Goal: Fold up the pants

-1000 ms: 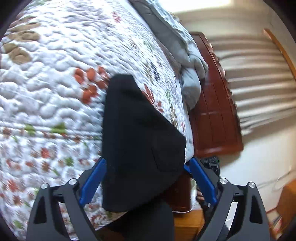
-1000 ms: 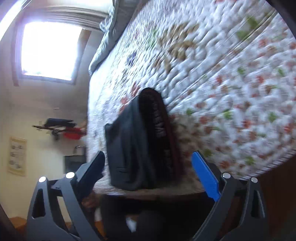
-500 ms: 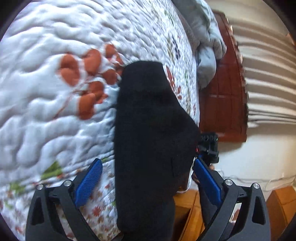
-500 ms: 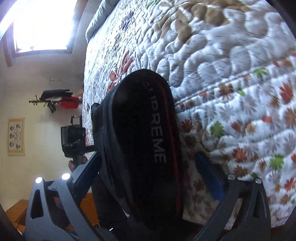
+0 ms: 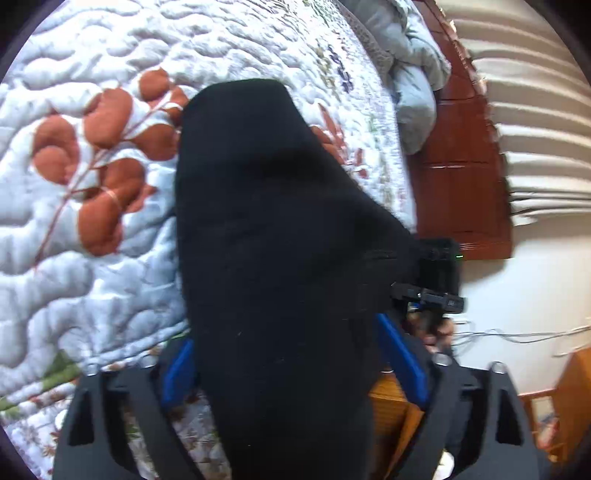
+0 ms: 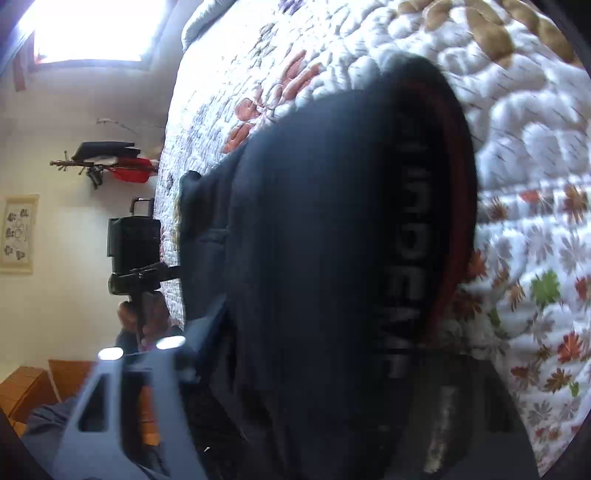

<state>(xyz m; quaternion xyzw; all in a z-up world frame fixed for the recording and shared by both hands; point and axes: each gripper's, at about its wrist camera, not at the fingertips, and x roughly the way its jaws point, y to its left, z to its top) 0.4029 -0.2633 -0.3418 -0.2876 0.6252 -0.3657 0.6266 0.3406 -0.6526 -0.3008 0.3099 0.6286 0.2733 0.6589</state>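
Black folded pants [image 5: 277, 240] lie at the edge of the floral quilt [image 5: 92, 240]. My left gripper [image 5: 282, 334] straddles their near end. Its blue pads [image 5: 177, 369] stand at either side of the cloth and the jaws are closing. In the right wrist view the pants [image 6: 314, 240] fill the middle, their lettered, red-trimmed waistband [image 6: 410, 221] on the right. My right gripper [image 6: 332, 332] is around that end, jaws closing, with its left finger [image 6: 207, 321] beside the fabric. The cloth hides its right finger. Each view shows the other gripper [image 5: 436, 280] [image 6: 136, 251] past the pants.
The quilt [image 6: 517, 129] stretches far beyond the pants. A grey duvet [image 5: 413, 74] is bunched against a dark wooden headboard [image 5: 461, 166]. A bright window [image 6: 92, 29] and a wall shelf [image 6: 107, 158] lie beyond the bed, and a wooden floor [image 6: 22, 384] lies below its edge.
Both grippers came forward and down over the pants, which now fill each view. Both pairs of jaws have narrowed around the cloth.
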